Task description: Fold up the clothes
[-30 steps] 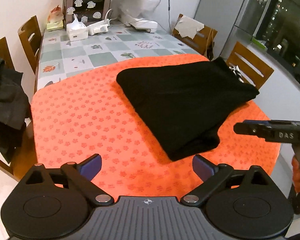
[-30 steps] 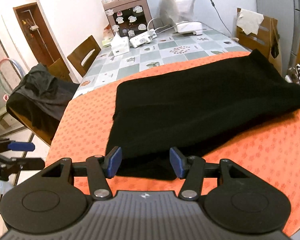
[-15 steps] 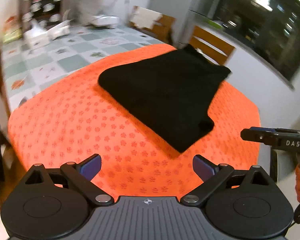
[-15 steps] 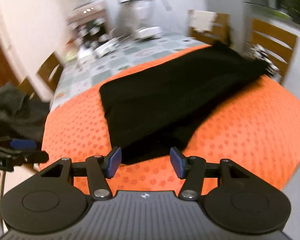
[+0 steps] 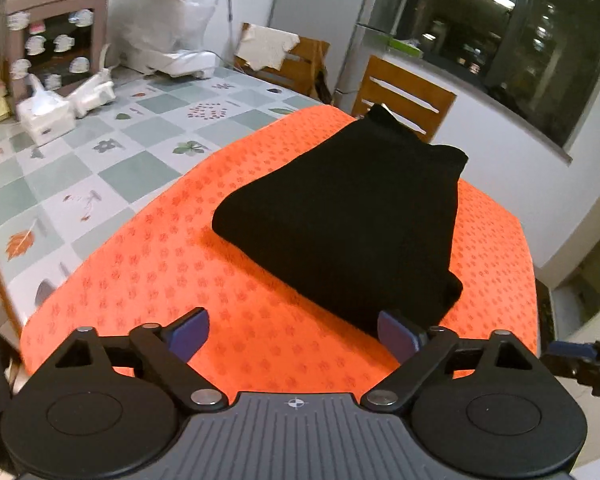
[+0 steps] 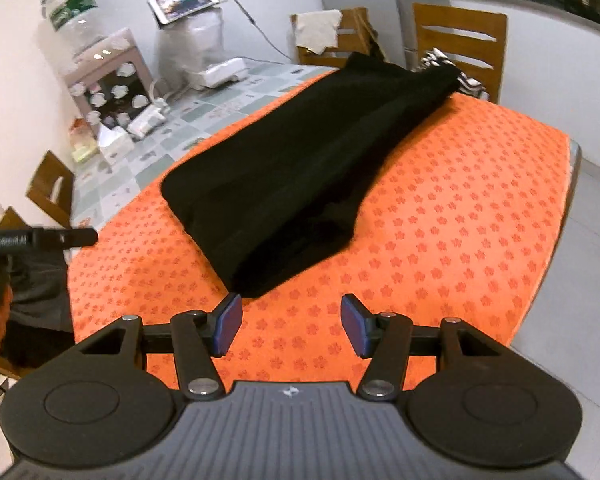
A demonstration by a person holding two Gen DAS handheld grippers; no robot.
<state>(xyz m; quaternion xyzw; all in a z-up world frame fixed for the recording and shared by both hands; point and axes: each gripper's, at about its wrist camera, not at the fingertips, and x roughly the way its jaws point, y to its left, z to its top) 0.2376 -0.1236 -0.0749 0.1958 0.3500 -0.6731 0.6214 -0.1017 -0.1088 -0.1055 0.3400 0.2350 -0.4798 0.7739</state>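
A black folded garment (image 5: 352, 216) lies on the orange flower-print mat (image 5: 148, 264) in the left wrist view. My left gripper (image 5: 294, 336) hovers over the mat at the garment's near end. Its jaws are closing, with only mat between them, and the right pad (image 5: 398, 340) sits by the garment's near corner. In the right wrist view the garment (image 6: 300, 168) stretches away toward the far right. My right gripper (image 6: 292, 326) stands open just short of its near end, over bare mat (image 6: 460, 208). Each gripper shows at the other view's edge: right gripper (image 5: 580, 356), left gripper (image 6: 40, 238).
Beyond the mat the tiled tablecloth (image 5: 100, 160) carries a tissue box (image 5: 44, 114), a white appliance (image 5: 180, 60) and a stickered cabinet (image 5: 52, 36). Wooden chairs (image 6: 460, 40) line the far side; one holds striped cloth (image 6: 470, 82). Dark clothes (image 6: 40, 280) hang at the left.
Both grippers have swung sideways and rolled around the table's near end. The garment now sits nearer the left gripper's right pad, whose jaws have narrowed slightly. The right pads are now over bare mat.
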